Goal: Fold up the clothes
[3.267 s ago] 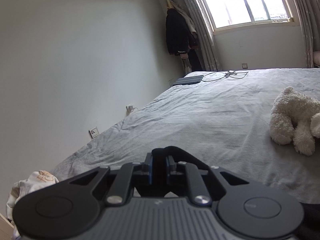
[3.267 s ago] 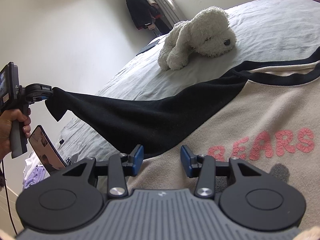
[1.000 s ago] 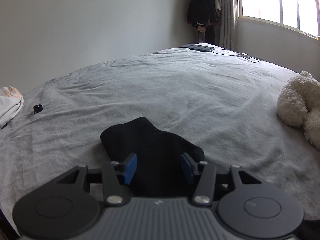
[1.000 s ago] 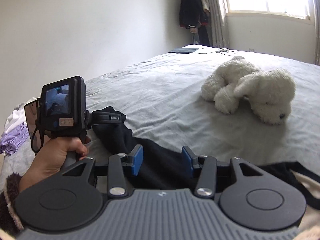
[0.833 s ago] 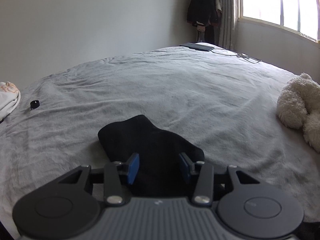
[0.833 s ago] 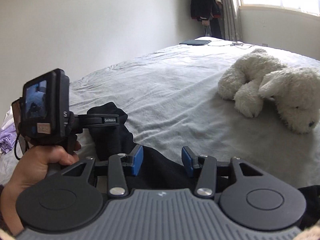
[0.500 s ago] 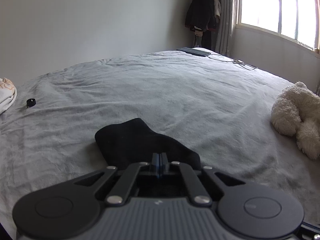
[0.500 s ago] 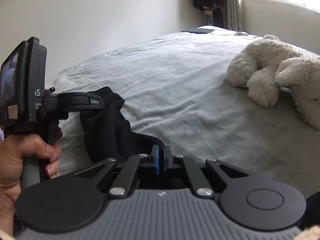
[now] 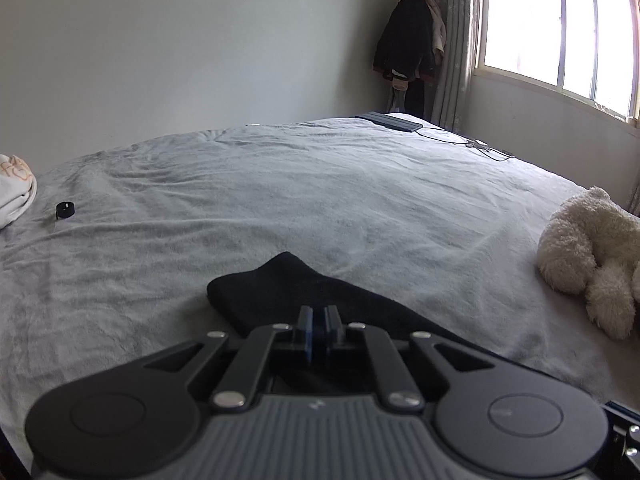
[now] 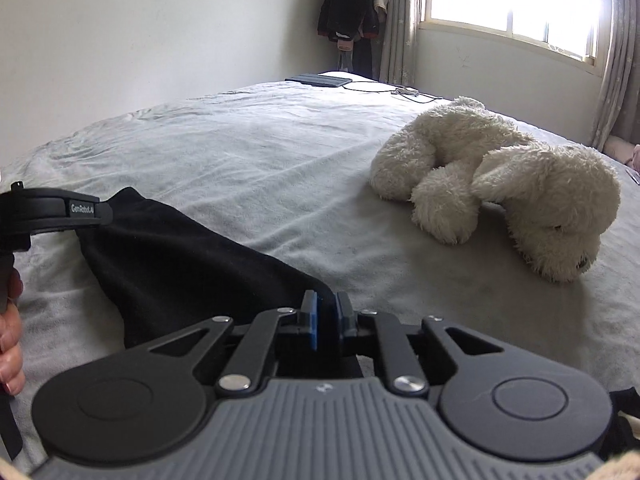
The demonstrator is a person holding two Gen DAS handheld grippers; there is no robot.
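Note:
A black sleeve [image 9: 288, 284] of the sweatshirt stretches across the grey bed [image 9: 320, 184]. My left gripper [image 9: 319, 318] has its pads pinched on the sleeve's cuff end, and its jaws are opening a little with the cloth still between them. In the right wrist view the left gripper [image 10: 80, 208] holds that end of the sleeve [image 10: 180, 256] slightly off the bed. My right gripper [image 10: 327, 312] grips the sleeve further along. Its jaws are also opening slightly, with a narrow gap and black fabric between the blue pads. The sweatshirt's body is hidden below the frame.
A white plush dog [image 10: 500, 184] lies on the bed to the right. A person's hand [image 10: 10, 332] grips the left tool. At the bed's left edge are a small black ring [image 9: 65, 210] and a white garment [image 9: 14, 188]. Far back lie a dark tablet [image 9: 390, 121] and cable.
Both grippers went from open over the sleeve to pinched on it. The right gripper moved forward and down along the sleeve. The cuff end now hangs lifted from the left gripper.

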